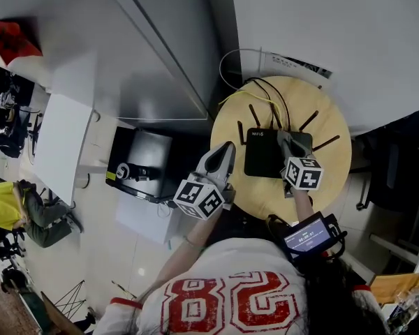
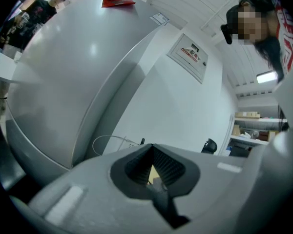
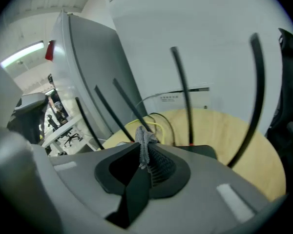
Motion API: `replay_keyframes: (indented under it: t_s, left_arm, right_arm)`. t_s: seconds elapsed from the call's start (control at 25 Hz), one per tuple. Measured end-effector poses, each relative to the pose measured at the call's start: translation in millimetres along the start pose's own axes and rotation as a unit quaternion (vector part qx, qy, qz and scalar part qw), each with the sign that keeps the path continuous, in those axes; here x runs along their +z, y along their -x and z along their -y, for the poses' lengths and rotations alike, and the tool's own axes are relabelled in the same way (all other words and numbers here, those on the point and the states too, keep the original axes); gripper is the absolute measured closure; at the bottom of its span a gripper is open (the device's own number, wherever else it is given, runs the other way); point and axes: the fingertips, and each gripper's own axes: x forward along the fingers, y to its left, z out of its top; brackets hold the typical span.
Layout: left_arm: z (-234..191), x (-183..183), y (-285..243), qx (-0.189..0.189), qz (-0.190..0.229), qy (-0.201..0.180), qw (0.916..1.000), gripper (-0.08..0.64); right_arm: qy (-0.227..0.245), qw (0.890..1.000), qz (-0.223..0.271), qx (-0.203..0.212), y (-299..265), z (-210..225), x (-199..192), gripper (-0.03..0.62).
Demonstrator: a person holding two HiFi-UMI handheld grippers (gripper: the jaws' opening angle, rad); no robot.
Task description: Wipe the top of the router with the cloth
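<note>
- The right gripper (image 3: 145, 152) has its jaws pinched on a grey cloth (image 3: 145, 138), and a tuft pokes past the tips.
- It is over the right part of the black router (image 1: 264, 153), on the round wooden table (image 1: 332, 169); the cloth probably touches the top, though I cannot be sure.
- The left gripper (image 2: 151, 149), jaws together and empty, hangs beside the table's left edge.
- Wiping looks under way; the router's left part seems left to do.

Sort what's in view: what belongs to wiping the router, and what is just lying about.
For the job: router; cloth, pinched in the right gripper; round table under the router.
Lying about: left gripper, shut and empty; cables behind the router; black box beside the table.
</note>
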Motion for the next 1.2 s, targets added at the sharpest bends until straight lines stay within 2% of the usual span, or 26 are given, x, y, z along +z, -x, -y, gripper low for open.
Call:
replay_keyframes:
  t_s: [0.08,0.2,0.44,0.72,1.2]
  left_arm:
    - [0.3,0.0,2.6,0.003,0.000,-0.003,1.0000,0.565]
    - [-2.6,0.1,9.3,0.011,-0.002,-0.008,0.9999,0.565]
    - [-20.0,8.0,28.9,0.043,0.007,-0.011,0.9990,0.565]
    - [-20.0,7.5,33.5,0.043,0.007,-0.011,0.9990,0.565]
    - [5.7,-8.3,9.4,-0.007,-0.017,-0.008,0.9998,0.565]
  right_arm:
    - [0.013,0.999,-0.009,0.039,-11.4,-33.6,-3.7,0.551]
    - [0.028,0.996,-0.027,0.076,-26.3,-69.3,-14.5,0.551]
    - [0.063,0.990,-0.064,0.105,-45.5,-104.1,-33.1,0.551]
    - [0.051,0.993,-0.068,0.080,-41.0,-84.0,-40.1,0.551]
    - [-0.005,0.999,-0.037,-0.010,-2.6,2.8,-36.3,0.551]
